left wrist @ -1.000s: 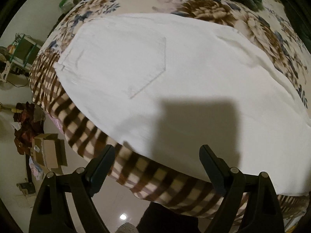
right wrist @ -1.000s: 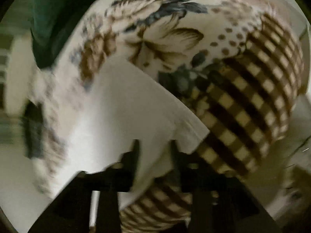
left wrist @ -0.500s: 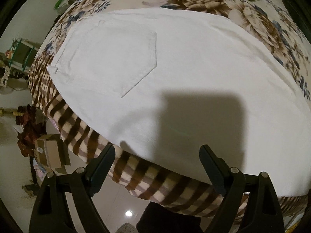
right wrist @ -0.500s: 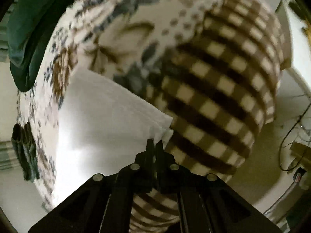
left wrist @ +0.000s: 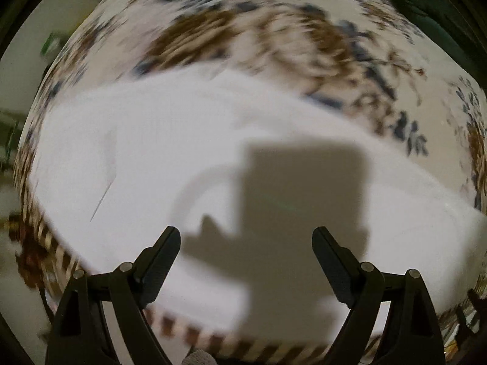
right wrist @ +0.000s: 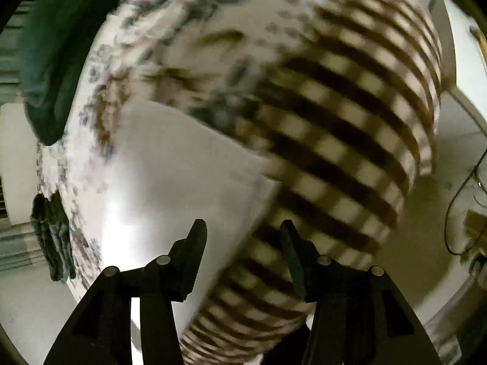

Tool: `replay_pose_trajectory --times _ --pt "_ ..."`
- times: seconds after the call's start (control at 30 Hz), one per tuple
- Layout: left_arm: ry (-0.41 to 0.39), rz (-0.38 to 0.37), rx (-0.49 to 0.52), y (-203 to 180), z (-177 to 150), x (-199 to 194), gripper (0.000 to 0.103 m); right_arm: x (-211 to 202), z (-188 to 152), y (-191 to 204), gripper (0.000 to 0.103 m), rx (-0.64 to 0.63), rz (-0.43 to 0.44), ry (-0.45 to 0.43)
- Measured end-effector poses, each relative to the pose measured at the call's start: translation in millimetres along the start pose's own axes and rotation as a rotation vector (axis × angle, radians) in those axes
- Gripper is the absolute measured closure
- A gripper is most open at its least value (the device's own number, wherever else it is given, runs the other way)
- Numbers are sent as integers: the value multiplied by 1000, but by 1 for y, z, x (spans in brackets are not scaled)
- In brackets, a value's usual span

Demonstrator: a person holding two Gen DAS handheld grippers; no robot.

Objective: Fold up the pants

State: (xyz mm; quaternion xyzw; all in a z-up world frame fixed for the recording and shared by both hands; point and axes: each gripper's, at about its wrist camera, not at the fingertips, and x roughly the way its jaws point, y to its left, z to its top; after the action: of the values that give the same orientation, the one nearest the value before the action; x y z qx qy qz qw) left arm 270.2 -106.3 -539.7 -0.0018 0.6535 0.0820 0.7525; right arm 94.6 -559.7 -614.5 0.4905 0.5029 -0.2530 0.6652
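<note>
The white pants (left wrist: pixel 170 158) lie spread flat on a bed covered by a floral blanket (left wrist: pixel 274 39) with a brown checked border (right wrist: pixel 341 140). In the left wrist view, which is motion-blurred, the left gripper (left wrist: pixel 246 261) points down over the pants with its fingers (left wrist: pixel 161 261) spread wide and nothing between them; a blocky shadow falls on the white fabric between the fingers. A pocket seam is faintly visible on the pants toward the left of that view. In the right wrist view, the right gripper (right wrist: pixel 243 252) hangs over the end of the pants (right wrist: pixel 182 176) where the fabric meets the checked border. Its fingers (right wrist: pixel 194 255) have just been opening and now stand parted, with the corner of the pants lying below the gap but not pinched by the pads. Dark green cloth (right wrist: pixel 57 54) lies on the blanket at the upper left of the right view, well apart from the pants.
</note>
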Motion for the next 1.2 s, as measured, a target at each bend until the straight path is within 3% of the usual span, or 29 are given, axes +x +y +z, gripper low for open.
replay_pose_trajectory --times 0.1,0.2,0.23,0.3,0.4,0.47,0.57,0.67,0.77,0.83,0.93,1.0,1.1,1.17,1.2 --pt "-23 63 100 -36 28 21 15 -9 -25 60 50 -173 -22 -79" --pt "16 137 185 -57 46 56 10 21 -58 129 50 -391 -15 -20" --pt "15 147 184 -57 51 62 2 40 -70 155 50 -454 -4 18" --pt "15 133 161 -50 56 64 0 79 -91 198 52 -561 -7 83" --pt "24 104 135 -44 57 66 0 128 -105 243 52 -676 -83 112" --pt "14 92 137 -40 56 66 0 144 -107 253 51 -696 -138 79" --pt "17 68 130 -27 59 70 0 151 -102 263 51 -700 -137 43" --pt "14 62 132 -18 55 65 0 137 -87 260 51 -645 -62 87" --pt "-18 48 137 -4 48 40 0 87 -66 218 44 -524 17 69" --pt "-31 18 136 0 36 26 0 44 -49 168 34 -401 34 5" --pt "-23 -12 138 -1 16 15 0 1 -23 80 34 -161 -12 -63" --pt "-12 -14 154 -12 7 17 0 -16 -5 22 34 18 44 -94" --pt "44 -5 176 -23 -7 35 0 -16 23 -12 35 71 81 -102" --pt "67 4 182 -25 -16 44 0 -5 34 -11 43 41 87 -77" --pt "69 11 186 -25 -18 46 0 5 39 -3 76 14 63 -59"
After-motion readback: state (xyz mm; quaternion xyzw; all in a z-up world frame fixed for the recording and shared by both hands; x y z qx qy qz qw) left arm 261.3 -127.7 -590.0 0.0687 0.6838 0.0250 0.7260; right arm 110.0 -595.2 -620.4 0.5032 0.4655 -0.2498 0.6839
